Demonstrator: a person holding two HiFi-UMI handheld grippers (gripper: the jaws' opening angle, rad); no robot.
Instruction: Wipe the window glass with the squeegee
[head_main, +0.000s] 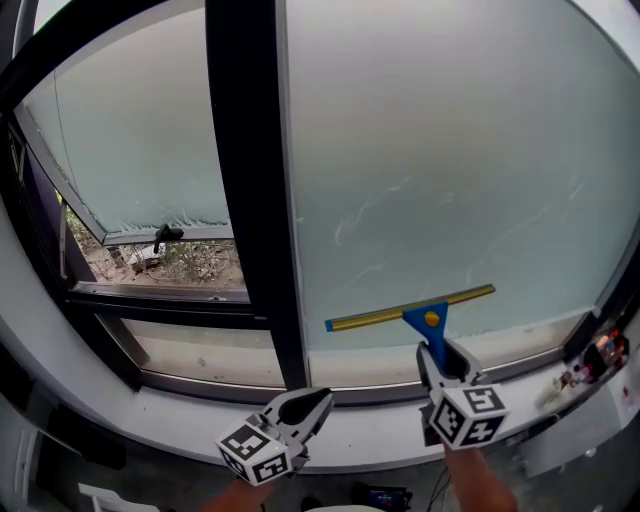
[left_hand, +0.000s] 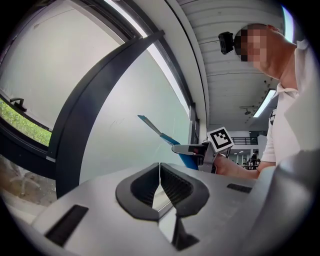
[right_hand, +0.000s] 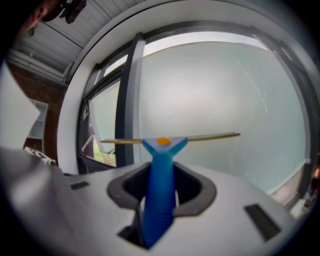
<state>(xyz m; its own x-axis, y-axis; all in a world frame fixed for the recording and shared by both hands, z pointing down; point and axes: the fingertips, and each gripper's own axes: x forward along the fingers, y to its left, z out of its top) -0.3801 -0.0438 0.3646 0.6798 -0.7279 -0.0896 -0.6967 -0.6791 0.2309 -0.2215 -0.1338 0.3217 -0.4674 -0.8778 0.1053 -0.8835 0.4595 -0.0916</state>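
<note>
At the lower right of the head view, the right gripper clamps the blue handle of the squeegee. Its yellow-edged blade slants across the bottom of the window glass, right end higher. The left gripper, at lower centre, has its jaws pressed together on nothing, just below the black mullion.

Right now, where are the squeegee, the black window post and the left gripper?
squeegee (head_main: 400, 311), head view, on the yellow blade bar.
black window post (head_main: 255, 200), head view, about halfway up its face.
left gripper (left_hand: 159, 170), left gripper view, where its shut jaws meet.
</note>
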